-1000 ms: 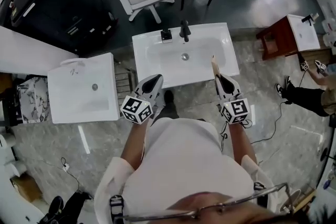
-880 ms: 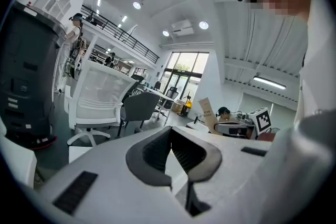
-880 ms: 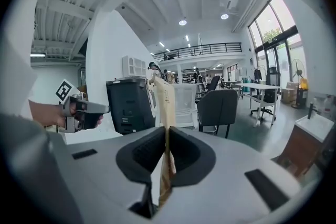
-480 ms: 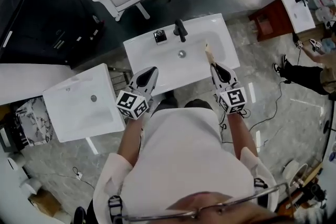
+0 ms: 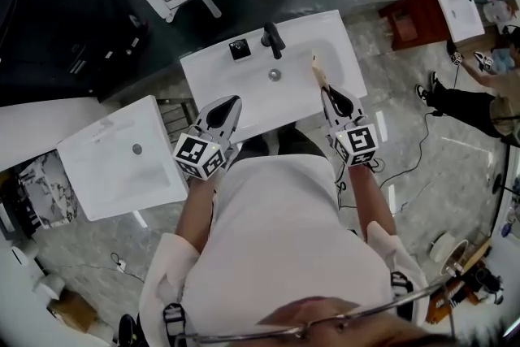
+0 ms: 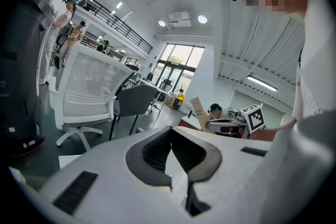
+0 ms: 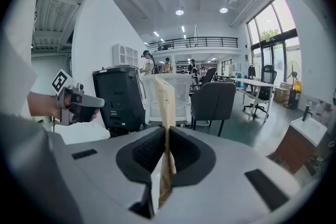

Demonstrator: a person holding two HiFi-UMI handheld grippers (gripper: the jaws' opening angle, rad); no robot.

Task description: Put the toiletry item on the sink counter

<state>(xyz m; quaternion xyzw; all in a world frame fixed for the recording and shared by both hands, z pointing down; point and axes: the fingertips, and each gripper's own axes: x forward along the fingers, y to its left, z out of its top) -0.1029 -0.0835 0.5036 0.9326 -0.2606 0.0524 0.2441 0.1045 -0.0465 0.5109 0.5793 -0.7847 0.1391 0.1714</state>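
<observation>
Edged forward over the sink counter point(image 5: 213, 85), right gripper point(image 5: 328, 91) clamps the tan packet point(image 5: 318, 71), pointing 11 o'clock; left gripper point(image 5: 231, 101) closed, empty.

The person wears a loose white short-sleeved shirt point(image 5: 276, 248) and thin-rimmed glasses point(image 5: 341, 321). The white plastic left gripper point(image 5: 230, 103) and right gripper point(image 5: 329, 92) have black ribbed pads point(image 6: 155, 152), with a black-and-white marker cube point(image 5: 199, 157) behind each claw.

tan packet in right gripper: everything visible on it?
The tan packet is thin and flat, paper or card by its look, print unreadable. It stands upright, edge-on to the right gripper view, pinched near its lower end between the right gripper's dark ribbed fingers, the rest sticking out past them. From the head view it hangs over the white sink's right side, not set down.
</observation>
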